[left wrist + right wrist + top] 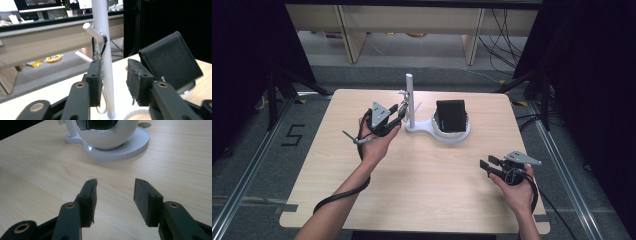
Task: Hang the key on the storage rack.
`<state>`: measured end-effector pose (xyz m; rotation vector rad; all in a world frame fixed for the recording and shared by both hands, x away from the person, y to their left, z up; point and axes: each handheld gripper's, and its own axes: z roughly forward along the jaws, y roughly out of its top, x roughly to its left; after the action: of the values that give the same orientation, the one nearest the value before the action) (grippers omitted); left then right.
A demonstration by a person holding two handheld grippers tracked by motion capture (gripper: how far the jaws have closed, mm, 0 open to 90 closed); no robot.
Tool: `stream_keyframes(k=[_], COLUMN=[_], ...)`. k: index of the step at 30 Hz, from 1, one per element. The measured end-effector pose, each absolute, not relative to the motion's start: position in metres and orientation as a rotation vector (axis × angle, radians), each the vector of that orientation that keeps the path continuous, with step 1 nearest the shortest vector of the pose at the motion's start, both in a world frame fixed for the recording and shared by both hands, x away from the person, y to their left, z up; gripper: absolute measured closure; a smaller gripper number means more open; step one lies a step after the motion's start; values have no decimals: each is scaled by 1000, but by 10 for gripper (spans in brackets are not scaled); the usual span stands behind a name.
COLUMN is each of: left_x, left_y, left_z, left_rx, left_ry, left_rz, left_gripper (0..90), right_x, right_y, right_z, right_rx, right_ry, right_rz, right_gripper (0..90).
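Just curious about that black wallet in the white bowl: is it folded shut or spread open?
Folded shut. The black wallet stands on edge in the white bowl, its covers together.

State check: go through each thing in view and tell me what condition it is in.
Black leather wallet: closed, leaning in the white bowl.
White pole stand: upright.
Ring with cord: hanging on the stand's peg.
Left tool: open around the pole.
Right tool: open, empty.
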<state>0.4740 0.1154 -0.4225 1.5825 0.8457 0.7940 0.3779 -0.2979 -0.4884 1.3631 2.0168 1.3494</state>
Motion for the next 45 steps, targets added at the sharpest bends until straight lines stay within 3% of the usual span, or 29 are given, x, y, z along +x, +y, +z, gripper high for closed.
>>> stream_keyframes(k=[9, 24, 45], left_x=[448, 381, 370], left_y=[156, 221, 230], left_z=[-435, -505, -519], left_rx=[1604, 1586, 1507], left_ry=[867, 1023, 1054], left_rz=[750, 749, 741], left_gripper=[477, 432, 346], right_x=[378, 380, 377], right_y=[-299, -301, -308], right_z=[-490, -496, -500], right_rx=[1379, 1339, 1332], right_ry=[2014, 2026, 1999], right_rz=[1329, 1322, 1330], right_gripper=[534, 533, 525])
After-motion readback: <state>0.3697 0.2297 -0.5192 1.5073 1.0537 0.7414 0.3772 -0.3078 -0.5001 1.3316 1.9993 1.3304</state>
